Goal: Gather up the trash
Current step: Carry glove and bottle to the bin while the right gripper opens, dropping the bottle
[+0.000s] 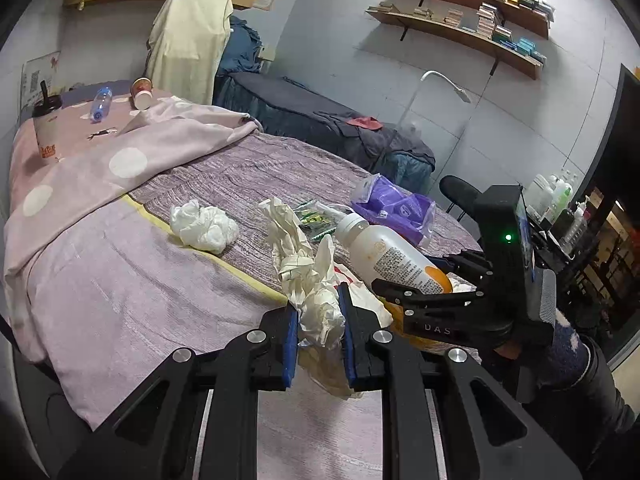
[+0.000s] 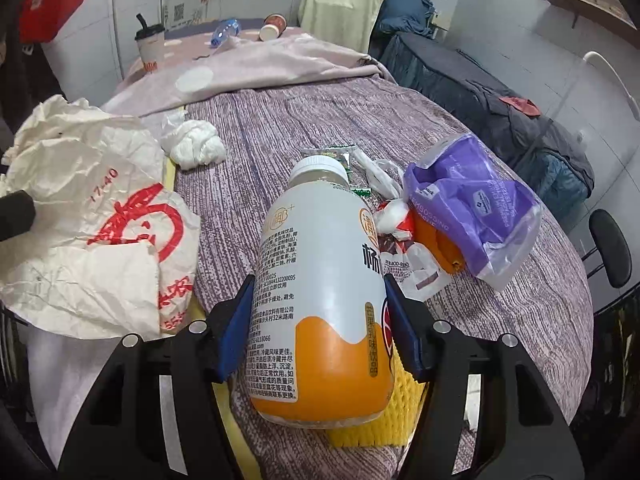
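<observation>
Crumpled white paper bag [image 1: 316,300] with red print was pinched between the left gripper [image 1: 320,340] pads, jaws closed on it, held just above the near edge of the bed [image 1: 120,288]. Right gripper [image 2: 320,332] had its blue pads pressed on both sides of the white-and-orange drink bottle [image 2: 320,300], which lay on its side on the purple bedspread, cap pointing far, base over a yellow foam sleeve [image 2: 372,420]. Looked like mid-pickup: both grippers loaded, nothing binned yet, no bin visible in either view. Still loose on the bed: tissue wad [image 1: 204,226] left of centre, green sachets [image 1: 316,216] just beyond the bottle, purple plastic pack [image 2: 472,204] to the right, orange peel [image 2: 440,244] beside it. Far end: a lidded cup [image 1: 46,128], a clear bottle [image 1: 101,104] and a tipped paper cup [image 1: 142,94]. Next move likely needs lifting the bottle clear without dragging the sleeve, then carrying both loads to wherever the trash goes; the bottle is smooth and round, so slip is a risk
</observation>
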A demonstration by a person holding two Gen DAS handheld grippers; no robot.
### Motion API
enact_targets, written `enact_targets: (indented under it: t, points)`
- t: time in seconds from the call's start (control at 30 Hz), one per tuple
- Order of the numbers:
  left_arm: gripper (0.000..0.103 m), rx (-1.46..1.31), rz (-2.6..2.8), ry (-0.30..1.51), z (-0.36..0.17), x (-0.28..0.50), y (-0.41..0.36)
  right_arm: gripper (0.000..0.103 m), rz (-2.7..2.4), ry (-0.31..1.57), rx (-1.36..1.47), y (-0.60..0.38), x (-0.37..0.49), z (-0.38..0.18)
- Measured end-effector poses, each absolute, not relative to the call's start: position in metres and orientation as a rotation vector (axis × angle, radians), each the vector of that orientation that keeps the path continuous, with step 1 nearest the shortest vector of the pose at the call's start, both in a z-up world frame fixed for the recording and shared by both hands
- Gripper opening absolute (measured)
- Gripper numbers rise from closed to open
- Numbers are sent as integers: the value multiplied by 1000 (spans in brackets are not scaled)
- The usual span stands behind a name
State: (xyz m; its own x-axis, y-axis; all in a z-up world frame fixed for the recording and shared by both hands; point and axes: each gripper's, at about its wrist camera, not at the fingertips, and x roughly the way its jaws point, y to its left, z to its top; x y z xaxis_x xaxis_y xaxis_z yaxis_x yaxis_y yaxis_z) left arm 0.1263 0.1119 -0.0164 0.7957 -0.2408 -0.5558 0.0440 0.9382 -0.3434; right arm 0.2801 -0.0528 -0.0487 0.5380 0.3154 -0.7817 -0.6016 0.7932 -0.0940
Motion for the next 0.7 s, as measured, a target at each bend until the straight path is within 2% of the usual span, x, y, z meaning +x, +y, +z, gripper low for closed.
enact_targets:
  t: [0.43, 0.7]
  points:
    - [18, -286, -256, 601, 5, 120, 64, 62, 479, 689, -76, -142, 217, -8]
    - [18, -260, -354, 598, 13, 117, 19, 62, 351, 651, 80, -218, 182, -4]
